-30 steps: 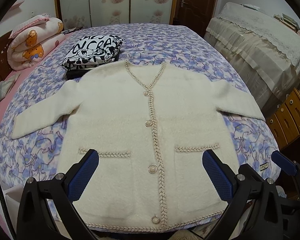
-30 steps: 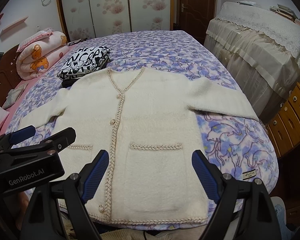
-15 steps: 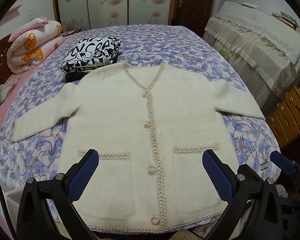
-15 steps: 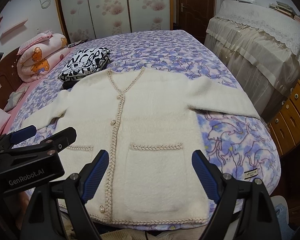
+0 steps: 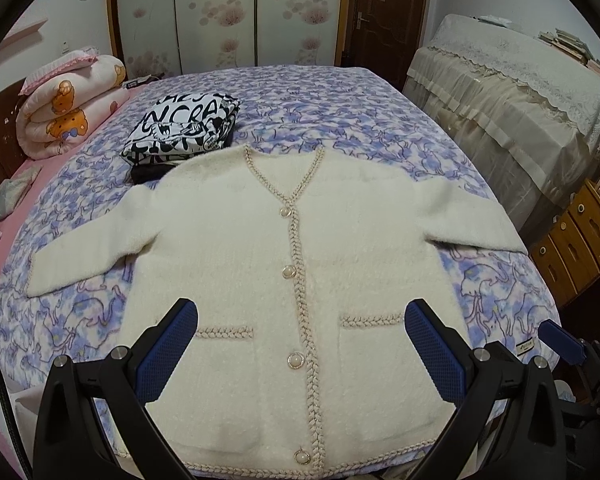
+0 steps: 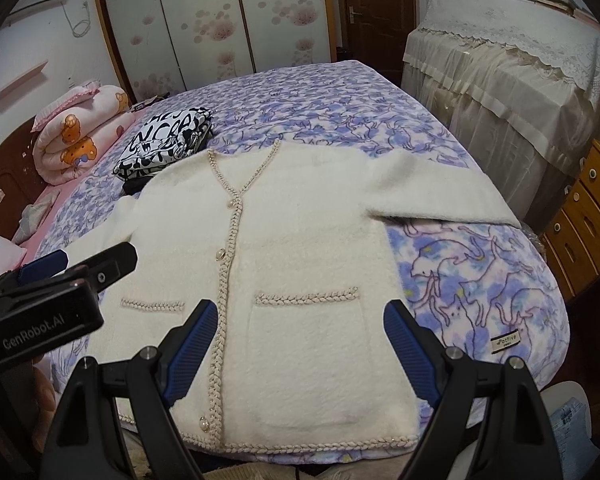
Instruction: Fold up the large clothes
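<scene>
Cardigan (image 5: 236, 248) flat, buttoned, seemingly unfolded

Each gripper is a black plastic frame, forking into two angular arms that end in fingers with blue pads. The left gripper (image 5: 301, 344) has finely dimpled pads (image 5: 168, 350), and round silver screws sit on the arm joints. The right gripper (image 6: 298, 350) has ribbed pads (image 6: 408, 350) and the same silver screws. Seen from the right side, the left one's black housing carries pale lettering, "GenRobot.AI".
</scene>
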`<state>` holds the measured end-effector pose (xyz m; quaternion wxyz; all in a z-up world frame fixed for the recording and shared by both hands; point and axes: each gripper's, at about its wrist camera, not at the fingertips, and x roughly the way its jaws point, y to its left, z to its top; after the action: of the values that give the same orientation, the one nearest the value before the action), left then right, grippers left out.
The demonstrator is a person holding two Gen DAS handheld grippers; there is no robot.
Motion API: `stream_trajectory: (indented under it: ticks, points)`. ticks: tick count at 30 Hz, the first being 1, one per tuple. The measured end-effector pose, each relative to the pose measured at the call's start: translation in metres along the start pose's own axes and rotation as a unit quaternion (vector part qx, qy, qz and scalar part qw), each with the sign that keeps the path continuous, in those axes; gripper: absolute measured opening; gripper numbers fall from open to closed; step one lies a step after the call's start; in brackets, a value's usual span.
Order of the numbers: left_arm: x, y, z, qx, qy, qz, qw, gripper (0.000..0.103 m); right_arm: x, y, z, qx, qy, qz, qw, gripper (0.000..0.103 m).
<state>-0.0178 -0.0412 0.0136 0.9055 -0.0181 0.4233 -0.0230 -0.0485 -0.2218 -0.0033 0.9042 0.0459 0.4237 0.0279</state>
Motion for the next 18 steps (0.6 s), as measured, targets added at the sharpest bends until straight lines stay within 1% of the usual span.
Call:
stream_trajectory:
  ticks: [8, 11, 13, 16, 18]
  points:
    - [-0.008, -0.027, 0.019, 0.035, -0.028, 0.006, 0.999, 0.102, -0.002, -0.026, 0.006, 0.017, -0.01, -0.002, 1.0, 0.085]
    - [-0.005, -0.041, 0.031, 0.064, -0.024, 0.0, 0.9976, 0.102, -0.002, -0.04, 0.015, 0.017, -0.01, -0.01, 1.0, 0.085]
    - [0.001, -0.054, 0.042, 0.082, -0.017, 0.006, 0.9965, 0.102, -0.004, -0.051, 0.021, 0.02, -0.021, -0.02, 0.999, 0.085]
    - [0.007, -0.068, 0.06, 0.083, -0.023, 0.004, 0.9963, 0.102, -0.006, -0.076, 0.034, 0.042, -0.041, -0.035, 0.998, 0.085]
    - [0.013, -0.079, 0.073, 0.083, -0.018, -0.019, 0.9962, 0.102, -0.008, -0.094, 0.043, 0.058, -0.06, -0.049, 0.995, 0.085]
